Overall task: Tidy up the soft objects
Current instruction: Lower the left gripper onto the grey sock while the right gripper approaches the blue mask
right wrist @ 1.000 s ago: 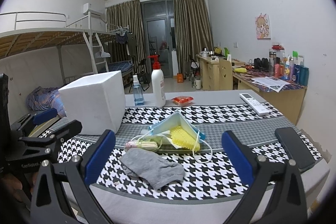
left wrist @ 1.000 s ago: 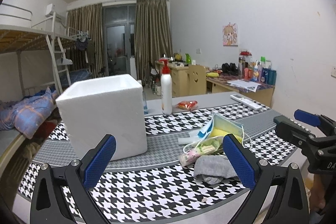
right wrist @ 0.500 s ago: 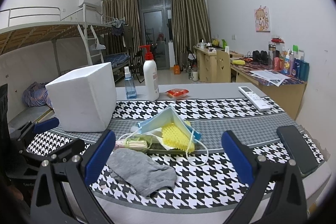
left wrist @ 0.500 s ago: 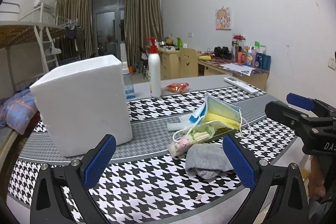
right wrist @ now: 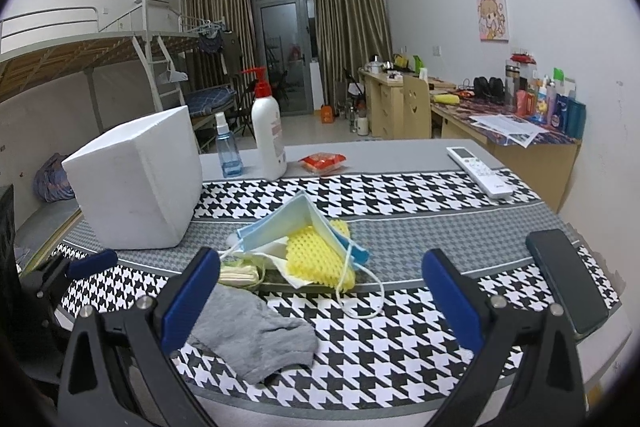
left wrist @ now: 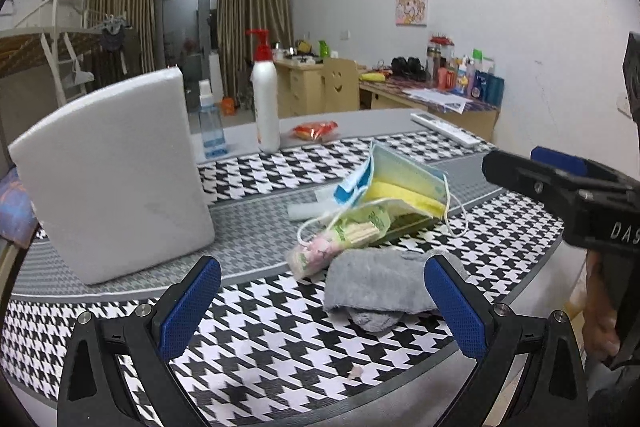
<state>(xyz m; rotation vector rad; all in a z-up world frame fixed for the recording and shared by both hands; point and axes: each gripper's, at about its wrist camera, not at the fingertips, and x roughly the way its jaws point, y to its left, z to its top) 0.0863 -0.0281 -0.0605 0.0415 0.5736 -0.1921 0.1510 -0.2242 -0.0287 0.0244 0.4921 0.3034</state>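
A crumpled grey cloth [left wrist: 380, 289] [right wrist: 256, 335] lies near the front edge of the houndstooth table. Behind it sits a pile: a blue face mask [left wrist: 400, 179] [right wrist: 296, 223] propped like a tent over a yellow sponge [left wrist: 404, 197] [right wrist: 320, 259], plus a small green-and-pink packet [left wrist: 340, 239]. A white foam box [left wrist: 116, 175] [right wrist: 140, 183] stands to the left. My left gripper [left wrist: 322, 311] is open, low over the table just in front of the cloth. My right gripper [right wrist: 320, 299] is open too, hovering before the cloth and the mask.
A white pump bottle [right wrist: 269, 131], a small blue spray bottle [right wrist: 226, 147] and a red snack packet [right wrist: 323, 161] stand at the back. A white remote [right wrist: 478, 175] and a black phone [right wrist: 566, 285] lie on the right. Desks and a bunk bed lie beyond.
Both grippers have moved forward and lower toward the table; the cloth and pile look bigger and closer. The left view has swung a little to the right. Nothing was taken hold of.
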